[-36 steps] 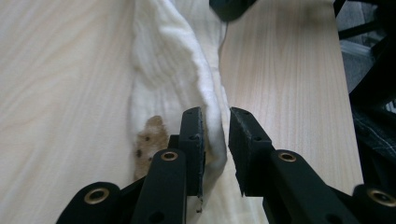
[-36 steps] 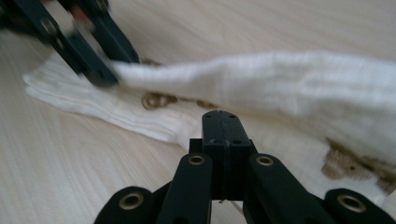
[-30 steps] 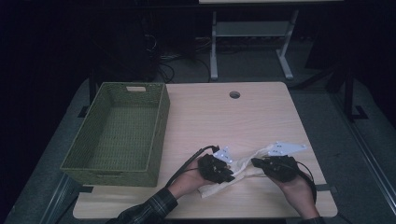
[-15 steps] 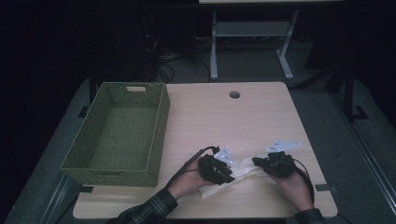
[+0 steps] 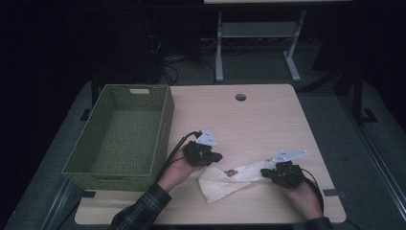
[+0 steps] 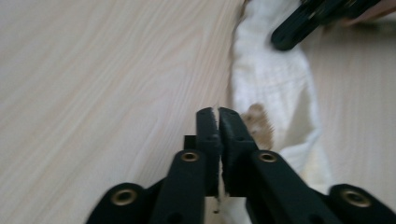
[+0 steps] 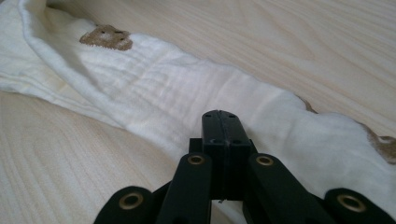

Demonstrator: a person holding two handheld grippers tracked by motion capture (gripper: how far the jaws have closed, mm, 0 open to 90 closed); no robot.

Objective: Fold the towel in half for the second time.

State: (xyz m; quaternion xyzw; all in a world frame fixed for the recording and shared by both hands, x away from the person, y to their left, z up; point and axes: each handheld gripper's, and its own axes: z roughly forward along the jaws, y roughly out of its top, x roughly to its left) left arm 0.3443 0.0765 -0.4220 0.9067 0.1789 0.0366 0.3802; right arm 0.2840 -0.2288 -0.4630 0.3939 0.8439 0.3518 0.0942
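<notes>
On the desk (image 5: 268,115), near the front edge, lies a crumpled white cloth (image 5: 230,179) with a small brown patch on it. Each end of the cloth is held. The left gripper (image 5: 214,157) has just been closing; now its jaws are pinched tight on a thin edge of the cloth (image 6: 275,88). The right gripper (image 5: 265,172) is squeezed tight on the other end of the cloth (image 7: 187,93). A green basket (image 5: 165,124) sits on the desk's left side, apart from the cloth.
</notes>
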